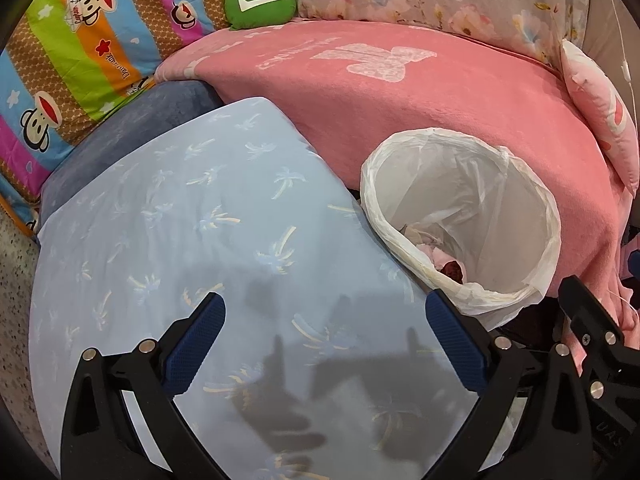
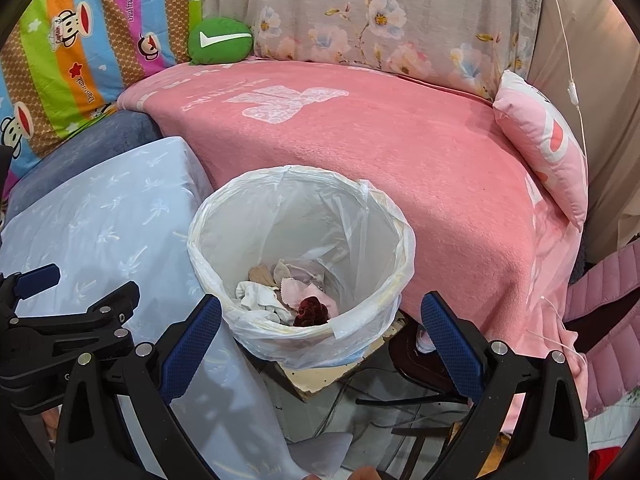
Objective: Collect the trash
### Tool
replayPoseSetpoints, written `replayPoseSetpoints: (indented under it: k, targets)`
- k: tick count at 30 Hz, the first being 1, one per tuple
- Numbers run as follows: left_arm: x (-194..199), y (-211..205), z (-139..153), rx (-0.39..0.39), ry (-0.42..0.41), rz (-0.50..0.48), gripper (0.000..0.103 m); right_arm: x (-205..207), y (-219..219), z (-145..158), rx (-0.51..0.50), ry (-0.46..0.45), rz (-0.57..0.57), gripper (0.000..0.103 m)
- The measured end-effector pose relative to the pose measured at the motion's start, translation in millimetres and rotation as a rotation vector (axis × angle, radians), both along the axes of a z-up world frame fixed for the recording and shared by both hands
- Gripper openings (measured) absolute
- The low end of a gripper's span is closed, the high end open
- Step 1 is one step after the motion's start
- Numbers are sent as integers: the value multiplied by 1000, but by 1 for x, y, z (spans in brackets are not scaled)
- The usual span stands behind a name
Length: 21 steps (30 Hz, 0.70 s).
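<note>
While the left gripper hangs wide open and empty over the pale blue cushion, the lined bin at its two o'clock holds what look like crumpled scraps; the right gripper gapes empty above it.

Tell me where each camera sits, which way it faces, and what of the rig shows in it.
Left wrist: on the left gripper, looking down over the blue cloth, bin to its right; own open fingers show, plus the right gripper's edge.
Right wrist: on the right gripper, aimed into the bin at the trash; own open fingers show, left gripper at left.
Shared: bin, blue cloth, pink blanket, green cushion.
</note>
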State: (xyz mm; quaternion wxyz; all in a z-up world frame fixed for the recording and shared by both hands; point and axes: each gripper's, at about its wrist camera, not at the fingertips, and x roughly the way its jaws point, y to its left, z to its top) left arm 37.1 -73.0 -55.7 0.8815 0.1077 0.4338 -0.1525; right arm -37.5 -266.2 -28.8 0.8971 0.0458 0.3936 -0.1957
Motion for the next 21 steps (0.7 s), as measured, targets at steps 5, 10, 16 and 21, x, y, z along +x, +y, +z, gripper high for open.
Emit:
replayPoseSetpoints:
  k: [5,10,16,21]
  targets:
    - [-1,-5,1,6,-1,-9,96,-1,-4,-1,3,-1,-8,97]
    - [-1,-7,1,8,1,-10,96,-3,-9,-1,6,-2,-17,97]
    - [0,-9,2,13,10,-9,96,-3,-13,-1,10,-2,-25,97]
    - [1,-11,3,13,17,-7,96,-3,-13,-1,12,-3,-26,97]
